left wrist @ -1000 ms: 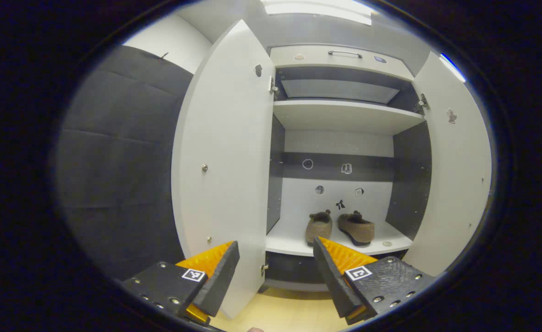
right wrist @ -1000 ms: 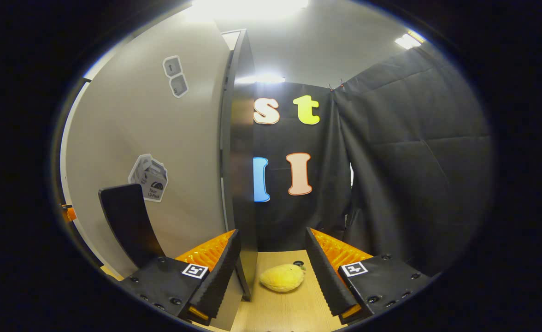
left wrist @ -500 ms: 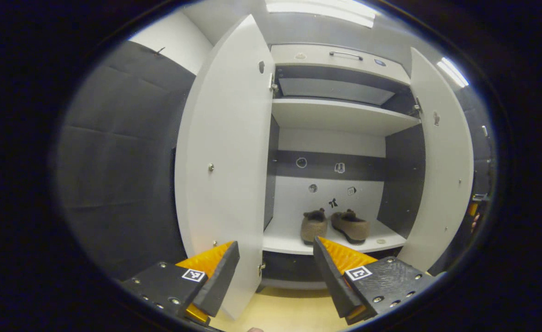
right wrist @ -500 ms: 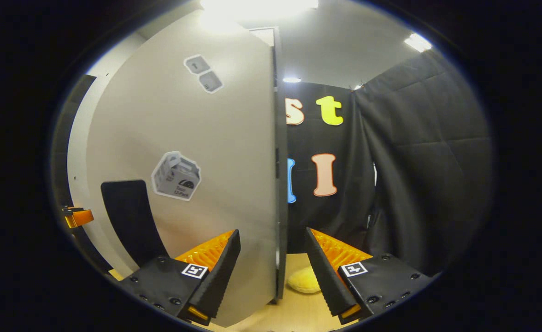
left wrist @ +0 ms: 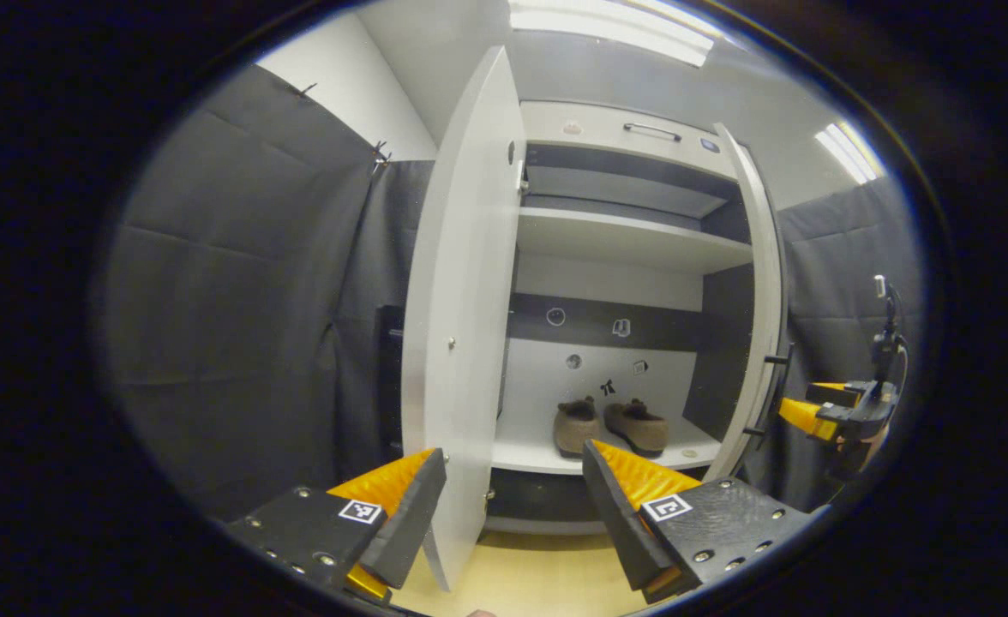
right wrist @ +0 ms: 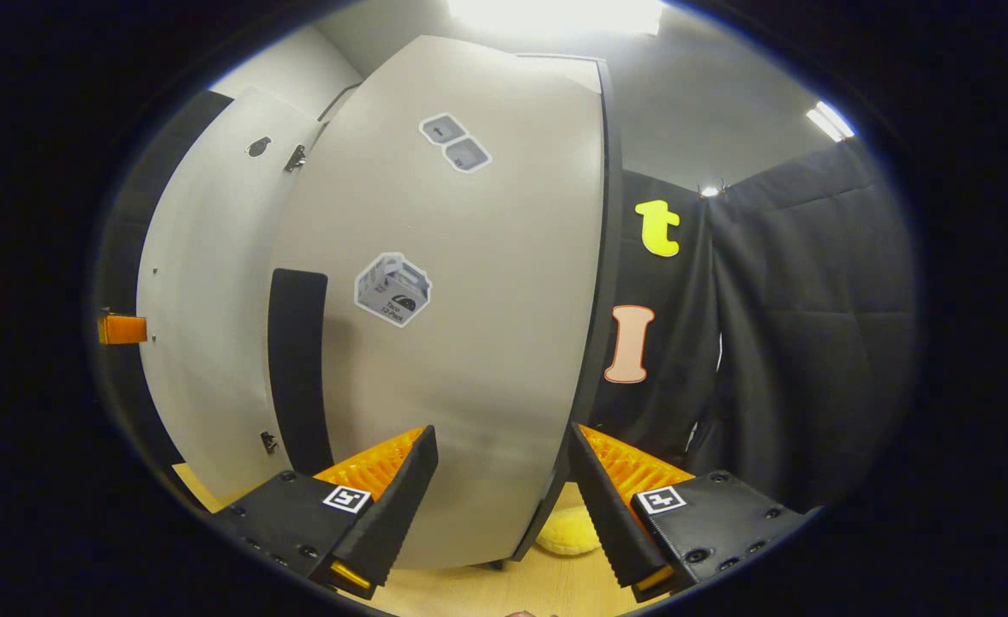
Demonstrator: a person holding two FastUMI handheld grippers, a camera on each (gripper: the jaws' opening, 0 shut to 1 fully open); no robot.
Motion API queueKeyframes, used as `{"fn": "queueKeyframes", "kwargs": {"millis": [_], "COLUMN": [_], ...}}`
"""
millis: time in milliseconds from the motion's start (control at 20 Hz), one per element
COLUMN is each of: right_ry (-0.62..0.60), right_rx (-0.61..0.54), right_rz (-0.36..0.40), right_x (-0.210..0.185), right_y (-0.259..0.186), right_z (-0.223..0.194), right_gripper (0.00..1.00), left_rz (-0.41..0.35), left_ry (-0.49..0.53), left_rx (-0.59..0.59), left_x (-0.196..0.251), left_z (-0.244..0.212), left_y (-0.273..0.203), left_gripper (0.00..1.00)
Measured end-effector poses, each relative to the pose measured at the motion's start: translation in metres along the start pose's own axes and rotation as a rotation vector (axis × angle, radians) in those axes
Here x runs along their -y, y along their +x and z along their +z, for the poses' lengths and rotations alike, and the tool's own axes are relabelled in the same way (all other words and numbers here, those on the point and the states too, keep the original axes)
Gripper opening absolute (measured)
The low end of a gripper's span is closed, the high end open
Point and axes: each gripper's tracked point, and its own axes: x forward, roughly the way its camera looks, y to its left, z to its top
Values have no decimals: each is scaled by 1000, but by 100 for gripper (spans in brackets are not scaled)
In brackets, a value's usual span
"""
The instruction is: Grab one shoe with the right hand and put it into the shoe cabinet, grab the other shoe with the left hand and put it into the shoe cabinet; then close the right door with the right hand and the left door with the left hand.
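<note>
White right door [right wrist: 470, 343] between spread right gripper [right wrist: 504, 467] fingers, half-closed.

Left gripper view is aimed low and frontally into the shoe cabinet [left wrist: 633, 248]. Right gripper view is held close against the right door [right wrist: 470, 326]; both doors are shared.

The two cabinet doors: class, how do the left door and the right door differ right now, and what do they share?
The left door stands wide open, its pale inner face in the left gripper view; the right door is swung partway shut, seen nearly edge-on. The right gripper sits by the right door; the left gripper straddles the left door's edge, open. Both are tall and pale.
</note>
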Motion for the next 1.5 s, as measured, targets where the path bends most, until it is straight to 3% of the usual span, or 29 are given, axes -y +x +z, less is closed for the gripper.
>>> {"fn": "queueKeyframes", "kwargs": {"millis": [50, 100, 350, 400, 600, 850, 1100, 1300, 1350, 1400, 1450, 1500], "right_ry": [15, 29, 20, 27, 58, 134, 148, 159, 158, 153, 147, 145], "right_rx": [-8, -13, -50, -57, -114, -169, -172, -172, -174, -176, -174, -167], "right_rz": [-1, 3, -13, -19, -49, -86, -176, -233, -231, -225, -224, -224], "right_x": [-2, -3, -5, -5, -6, -13, -4, -6, -7, -9, -9, -8], "right_y": [1, 1, 3, 4, 5, 3, -3, -13, -15, -15, -15, -15], "right_z": [-2, -5, -20, -23, -47, -67, -62, -57, -57, -58, -58, -58], "right_gripper": [97, 97, 96, 97, 97, 97, 97, 97, 97, 96, 96, 97], "left_rz": [15, 32, 138, 141, 130, 46, -81, -169, -176, -180, -179, -177], "left_ry": [-6, -13, -29, -35, -6, 28, 58, 12, -1, -9, -8, -2], "left_rx": [5, 9, 29, 36, 72, 105, 50, 30, 27, 22, 19, 15], "left_x": [-7, -16, -79, -90, -137, -179, -166, -162, -162, -161, -159, -157], "left_z": [3, 5, 17, 21, 39, 55, 41, 35, 35, 36, 37, 37], "left_y": [-4, -9, -30, -31, -15, 42, 81, 85, 84, 84, 85, 86], "left_gripper": [93, 100, 93, 98, 93, 93, 93, 92, 85, 84, 99, 99]}}
